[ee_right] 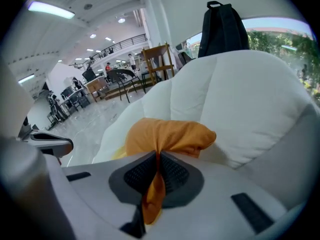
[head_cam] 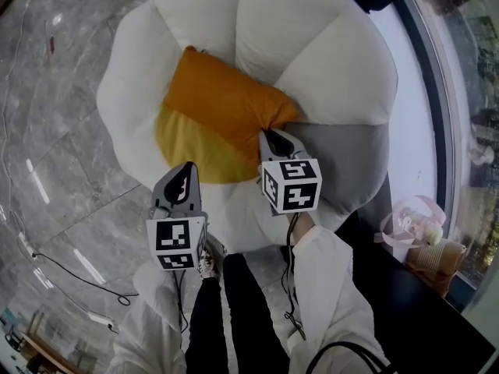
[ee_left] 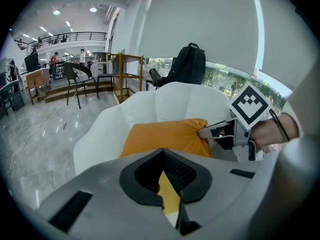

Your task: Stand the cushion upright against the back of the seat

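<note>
1. The right gripper (ee_right: pixel 157 155) is clamped on a pinch of orange fabric. The cloth bunches into a gathered ridge between its pads and trails out beneath them.
2. That pinch sits at the near right corner of the cushion (head_cam: pixel 222 104), just ahead of the jaw tips. The corner is puckered towards the grip.
3. The left gripper (ee_left: pixel 162 153) is across from it, well to its left and a little nearer the person. Its jaws are drawn together with a sliver of yellow cloth between the pads, so I judge it is gripping the cushion's yellow lower edge.
4. Beyond both tools the cushion lies slanted on the seat (head_cam: pixel 136 68). Its orange face is up, its yellow face shows along the near edge, and its far corner rests against the white padded back (head_cam: pixel 304 29).
5. Handling, as a judgement: the cushion looks light, soft and floppy. Fabric held at a corner will stretch and sag before the body follows. A deeper bite that takes in some filling at two spread points of the near edge should tip it up evenly, whereas a thin pinch of cover could slip out.
6. Past the back, a black backpack (ee_right: pixel 222 29) sits behind the chair.
</note>
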The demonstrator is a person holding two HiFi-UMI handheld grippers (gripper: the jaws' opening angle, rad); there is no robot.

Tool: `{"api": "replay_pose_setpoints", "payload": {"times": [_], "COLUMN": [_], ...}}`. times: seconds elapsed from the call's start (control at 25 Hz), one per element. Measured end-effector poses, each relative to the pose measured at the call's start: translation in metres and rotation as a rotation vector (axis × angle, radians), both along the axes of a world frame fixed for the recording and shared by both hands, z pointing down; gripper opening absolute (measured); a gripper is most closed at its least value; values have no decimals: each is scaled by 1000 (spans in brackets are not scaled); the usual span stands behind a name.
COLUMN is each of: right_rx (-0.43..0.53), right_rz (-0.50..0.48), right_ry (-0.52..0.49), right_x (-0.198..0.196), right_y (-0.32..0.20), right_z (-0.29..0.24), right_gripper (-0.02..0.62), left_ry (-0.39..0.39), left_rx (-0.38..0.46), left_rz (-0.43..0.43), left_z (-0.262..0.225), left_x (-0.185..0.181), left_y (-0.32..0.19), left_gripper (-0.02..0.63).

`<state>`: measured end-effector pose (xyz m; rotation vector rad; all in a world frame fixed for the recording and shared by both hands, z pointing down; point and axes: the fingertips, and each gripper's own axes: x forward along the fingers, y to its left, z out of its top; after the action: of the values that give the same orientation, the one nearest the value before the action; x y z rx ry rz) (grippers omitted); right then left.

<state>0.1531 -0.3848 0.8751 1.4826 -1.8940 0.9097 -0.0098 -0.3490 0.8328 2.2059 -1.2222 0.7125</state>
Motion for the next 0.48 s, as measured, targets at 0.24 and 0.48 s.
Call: {"api": "replay_pose_setpoints", "payload": {"times": [0.24,0.48], "right_rx": [1,-58], "right_rz": [-109,-284], "right_ry": [6,60], "right_x": [1,5], "right_y": [-22,-28], "right_z": [-47,-93], "right_gripper": [72,71], "left_ry": [17,29], "left_rx": [43,79], "left_rz": [-31,-41], "left_z": [-34,-71], "left_x": [-2,-5], "left_y": [-18,-27], "left_gripper": [-5,-5]}}
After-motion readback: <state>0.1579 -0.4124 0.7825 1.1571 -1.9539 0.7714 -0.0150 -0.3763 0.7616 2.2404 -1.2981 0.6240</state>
